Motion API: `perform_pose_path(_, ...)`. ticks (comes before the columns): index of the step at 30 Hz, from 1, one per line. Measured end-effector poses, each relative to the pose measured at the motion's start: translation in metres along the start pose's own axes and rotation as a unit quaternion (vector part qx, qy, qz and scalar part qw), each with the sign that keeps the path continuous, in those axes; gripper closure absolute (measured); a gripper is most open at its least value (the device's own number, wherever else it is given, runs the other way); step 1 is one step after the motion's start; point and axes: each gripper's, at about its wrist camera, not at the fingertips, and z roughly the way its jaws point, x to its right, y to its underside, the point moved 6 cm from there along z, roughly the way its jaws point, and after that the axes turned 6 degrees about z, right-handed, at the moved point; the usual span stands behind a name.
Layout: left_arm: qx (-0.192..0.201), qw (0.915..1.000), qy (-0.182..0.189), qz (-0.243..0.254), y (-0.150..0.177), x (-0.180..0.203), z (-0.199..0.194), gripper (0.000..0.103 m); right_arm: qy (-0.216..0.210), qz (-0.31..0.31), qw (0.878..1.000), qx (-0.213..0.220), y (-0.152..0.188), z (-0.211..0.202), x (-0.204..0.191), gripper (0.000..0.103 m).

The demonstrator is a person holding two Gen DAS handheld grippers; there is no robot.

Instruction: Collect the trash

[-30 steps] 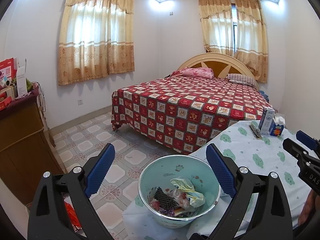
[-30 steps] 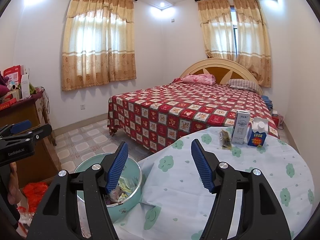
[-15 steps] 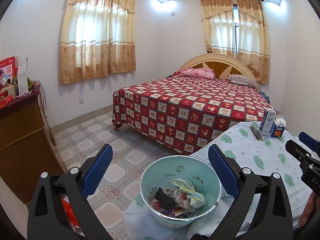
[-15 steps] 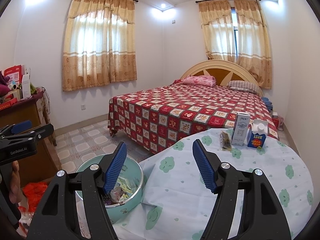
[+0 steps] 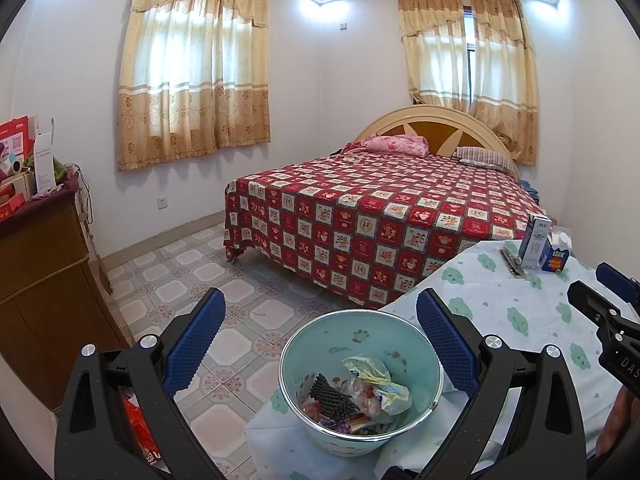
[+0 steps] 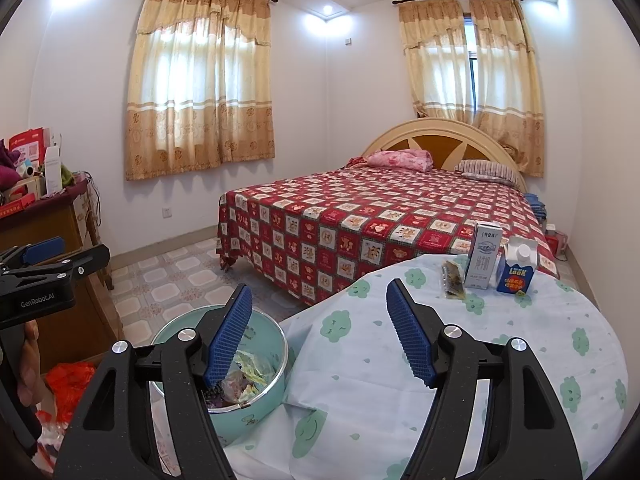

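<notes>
A mint-green trash bin (image 5: 416, 360) holding wrappers and crumpled plastic (image 5: 372, 388) stands at the table's near left edge; it also shows in the right wrist view (image 6: 276, 360). My left gripper (image 5: 320, 344) is open and empty above the bin. My right gripper (image 6: 320, 336) is open and empty over the tablecloth beside the bin. At the table's far side stand a tall white carton (image 6: 484, 254), a small blue carton (image 6: 518, 266) and a flat dark wrapper (image 6: 452, 276).
The round table has a white cloth with green clouds (image 6: 460, 340). A bed with a red patterned cover (image 6: 380, 220) lies beyond it. A cluttered wooden cabinet (image 5: 40, 264) stands at left. A red plastic bag (image 6: 68, 380) lies on the tiled floor.
Both grippers have drifted slightly back and up; the view has shifted a little. Both stay open and empty. The bin and cartons have not moved.
</notes>
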Motion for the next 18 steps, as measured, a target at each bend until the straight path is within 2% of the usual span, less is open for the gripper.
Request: perform_pose_path(18,0.001,0.9999,0.007,0.011,0.0033,0.0030,0.0001,0.008,0.005,-0.002,1.000,0.005,0.0006,-0.0021,0.0001,0.030)
